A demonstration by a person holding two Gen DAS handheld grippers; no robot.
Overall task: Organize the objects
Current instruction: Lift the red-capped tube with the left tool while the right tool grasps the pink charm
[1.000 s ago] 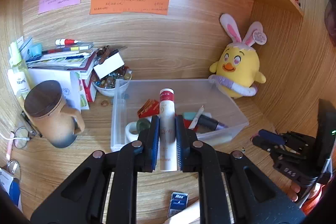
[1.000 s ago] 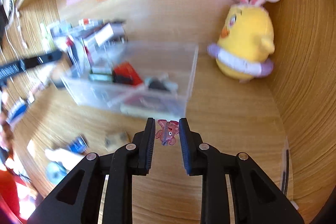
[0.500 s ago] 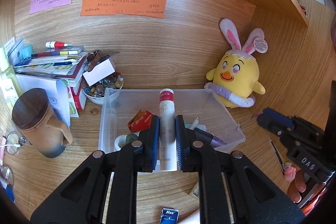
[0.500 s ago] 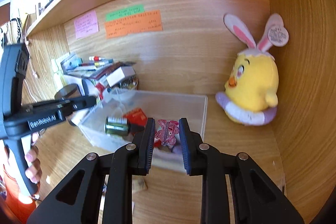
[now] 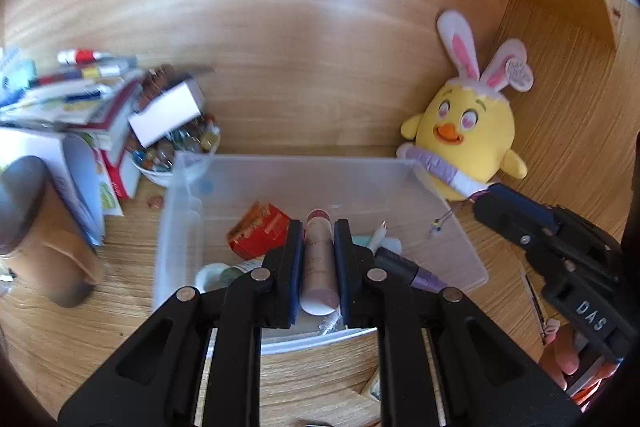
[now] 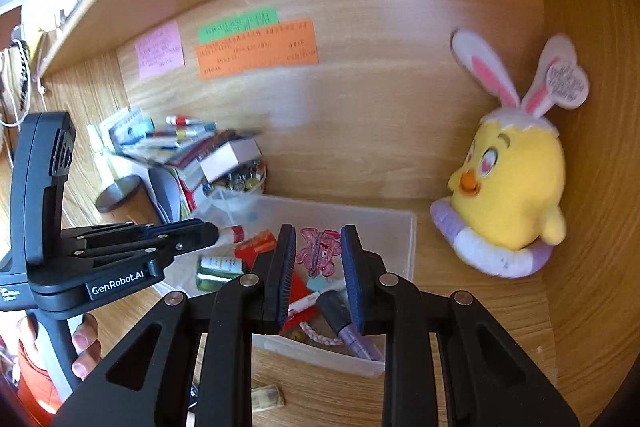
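Two grippers hang over one clear bin (image 5: 452,227), each clamped on something. The left gripper (image 5: 318,267) pinches a pale pink tube (image 5: 319,263) lengthwise, its red-capped end pointing away above the bin's inside. The right gripper (image 6: 318,263) squeezes a pink hair clip (image 6: 320,257), also above the bin; from the left view it (image 5: 500,205) reaches in from the right edge.

Below them, in the bin, lie a red box (image 5: 260,229), a purple marker (image 6: 346,327), a white pen (image 6: 316,299) and a green-labelled roll (image 6: 218,267). A small tan block (image 6: 268,397) sits on the desk (image 6: 460,307) just in front of the bin.

Further back, a brown mug (image 5: 36,231) stands left of the bin, beside a stack of books (image 5: 68,107) and a bowl (image 5: 176,151) of small colourful bits. A yellow plush chick (image 6: 516,195) with rabbit ears leans in the right corner. Three paper notes, pink (image 6: 160,49), green (image 6: 238,23) and orange (image 6: 256,49), stick to the back panel.
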